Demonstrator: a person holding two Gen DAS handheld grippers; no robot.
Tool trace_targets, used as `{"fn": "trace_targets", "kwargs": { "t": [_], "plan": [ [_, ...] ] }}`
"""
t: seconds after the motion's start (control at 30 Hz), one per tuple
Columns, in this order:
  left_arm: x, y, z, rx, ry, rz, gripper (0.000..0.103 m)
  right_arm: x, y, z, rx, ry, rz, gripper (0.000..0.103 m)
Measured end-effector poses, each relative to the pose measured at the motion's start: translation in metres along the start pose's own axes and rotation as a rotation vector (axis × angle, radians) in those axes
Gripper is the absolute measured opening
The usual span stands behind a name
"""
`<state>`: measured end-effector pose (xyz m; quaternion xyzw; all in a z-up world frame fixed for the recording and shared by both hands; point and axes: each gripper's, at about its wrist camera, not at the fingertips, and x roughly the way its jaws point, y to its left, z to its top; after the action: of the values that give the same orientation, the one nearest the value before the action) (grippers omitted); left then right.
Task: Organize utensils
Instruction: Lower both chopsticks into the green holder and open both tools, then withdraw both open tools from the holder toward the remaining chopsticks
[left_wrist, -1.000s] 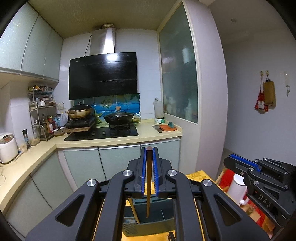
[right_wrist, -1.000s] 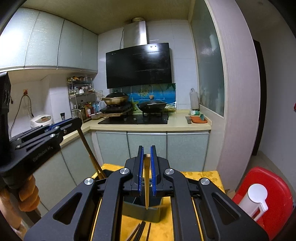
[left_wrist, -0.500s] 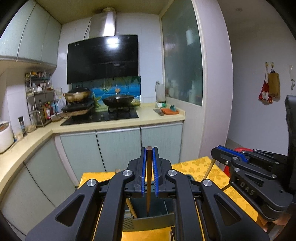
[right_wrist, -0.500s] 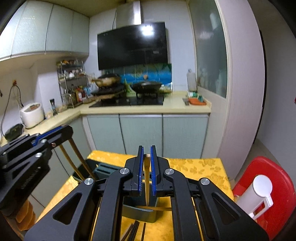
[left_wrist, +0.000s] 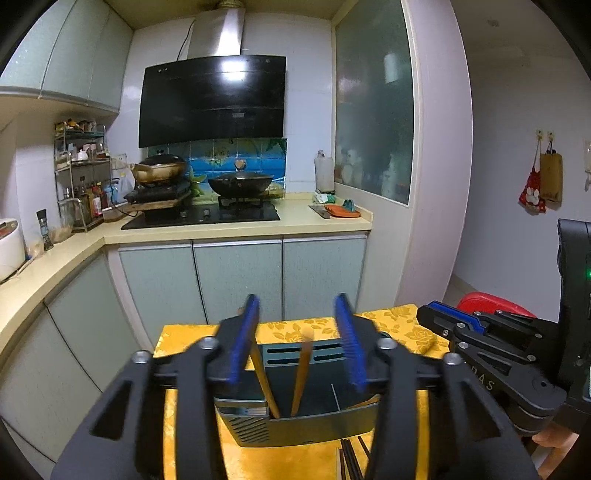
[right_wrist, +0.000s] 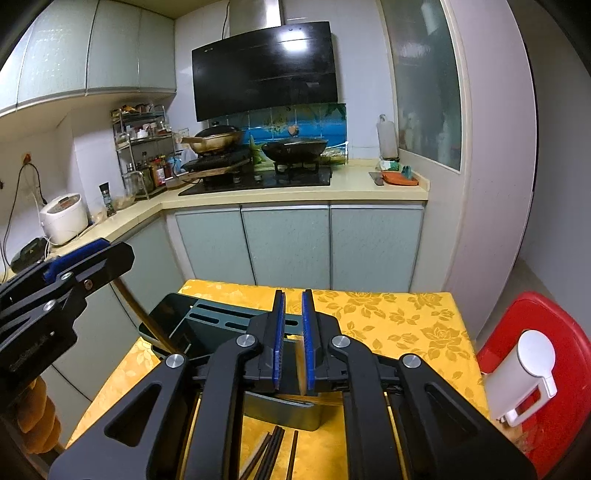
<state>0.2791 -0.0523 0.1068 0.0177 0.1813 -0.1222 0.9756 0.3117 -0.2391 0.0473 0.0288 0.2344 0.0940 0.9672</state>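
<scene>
Opening over the grey utensil holder (left_wrist: 295, 424), left gripper (left_wrist: 300, 345) is spreading its fingers, gripping nothing; two wooden chopsticks (left_wrist: 301, 373) are leaning inside the holder, lower centre. Right gripper (right_wrist: 292, 339) fingers are sitting nearly together. Three dark chopsticks (right_wrist: 271, 454) are lying on the yellow bench (right_wrist: 388, 321).

A: Left gripper (left_wrist: 300, 343)?
B: Jaws opening, 2 wooden chopsticks (left_wrist: 301, 373) loose between them, standing in grey holder (left_wrist: 295, 428).
A: Else?
B: Black chopsticks (left_wrist: 351, 458) on yellow tablecloth (left_wrist: 288, 461).
</scene>
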Motion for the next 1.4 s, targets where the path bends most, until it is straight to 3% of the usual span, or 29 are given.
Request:
{"fn": "trace_targets", "kwargs": {
  "t": [0.07, 0.13, 0.37, 0.73, 0.87, 1.4],
  "plan": [
    [-0.004, 0.002, 0.000, -0.003, -0.001, -0.004, 0.057, -0.005, 0.000, 0.001, 0.000, -0.006, 0.002, 0.016],
    [-0.010, 0.003, 0.000, -0.007, -0.009, 0.003, 0.067, -0.011, -0.002, 0.001, 0.006, -0.018, -0.006, 0.033],
    [-0.036, 0.003, 0.000, 0.015, -0.054, 0.011, 0.074, -0.033, -0.004, -0.006, -0.017, -0.041, -0.017, 0.033],
    [-0.069, 0.010, -0.029, 0.032, -0.061, 0.026, 0.075, -0.074, -0.013, -0.025, -0.009, -0.080, -0.035, 0.035],
    [-0.080, 0.014, -0.051, 0.036, -0.049, 0.027, 0.075, -0.092, -0.011, -0.044, -0.017, -0.101, -0.031, 0.043],
    [-0.098, 0.026, -0.141, 0.022, 0.067, 0.008, 0.075, -0.110, 0.000, -0.131, -0.067, -0.040, -0.061, 0.044]
  ]
}}
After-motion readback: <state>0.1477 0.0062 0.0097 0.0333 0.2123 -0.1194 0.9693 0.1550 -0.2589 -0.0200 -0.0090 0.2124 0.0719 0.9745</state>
